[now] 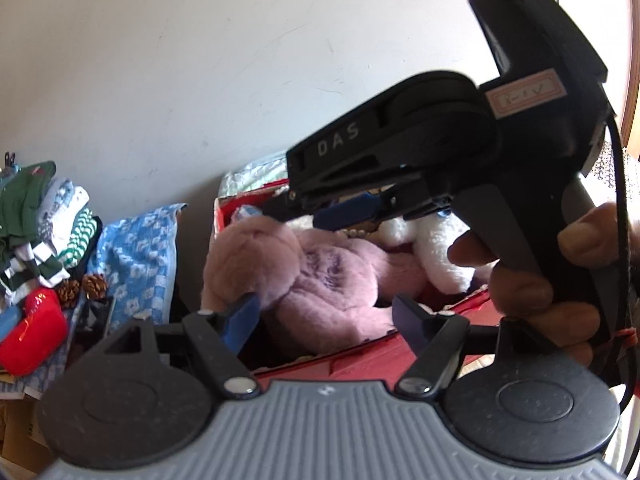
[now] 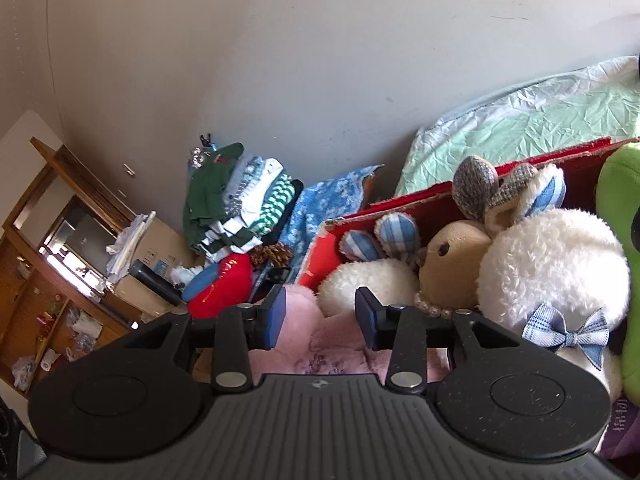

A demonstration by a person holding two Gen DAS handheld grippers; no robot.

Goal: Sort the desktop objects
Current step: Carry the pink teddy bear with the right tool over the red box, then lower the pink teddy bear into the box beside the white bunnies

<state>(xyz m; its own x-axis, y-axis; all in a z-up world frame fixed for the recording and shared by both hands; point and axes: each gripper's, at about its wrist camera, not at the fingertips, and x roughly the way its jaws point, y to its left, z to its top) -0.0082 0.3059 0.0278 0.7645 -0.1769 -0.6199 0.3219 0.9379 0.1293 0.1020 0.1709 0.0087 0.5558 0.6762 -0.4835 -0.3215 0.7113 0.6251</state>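
Observation:
A pink plush toy (image 1: 320, 272) lies in an open red box (image 1: 360, 364) with a white bunny (image 2: 552, 264), a tan bear (image 2: 452, 264) and a green plush (image 2: 620, 200). My left gripper (image 1: 326, 320) is open, its wide-spread fingers on either side of the pink plush's near part. A hand holds my right gripper (image 1: 344, 210) just above the toy from the right. In the right wrist view that gripper (image 2: 320, 316) is open over the pink plush (image 2: 336, 344), with fur showing between its blue pads.
Left of the box wall (image 2: 320, 256) are a blue patterned cloth (image 1: 136, 260), a pile of folded clothes (image 1: 40, 224), pine cones (image 1: 84, 286) and a red pouch (image 1: 32, 332). A pale green sheet (image 2: 520, 128) lies behind the box. A wooden cabinet (image 2: 40, 260) stands far left.

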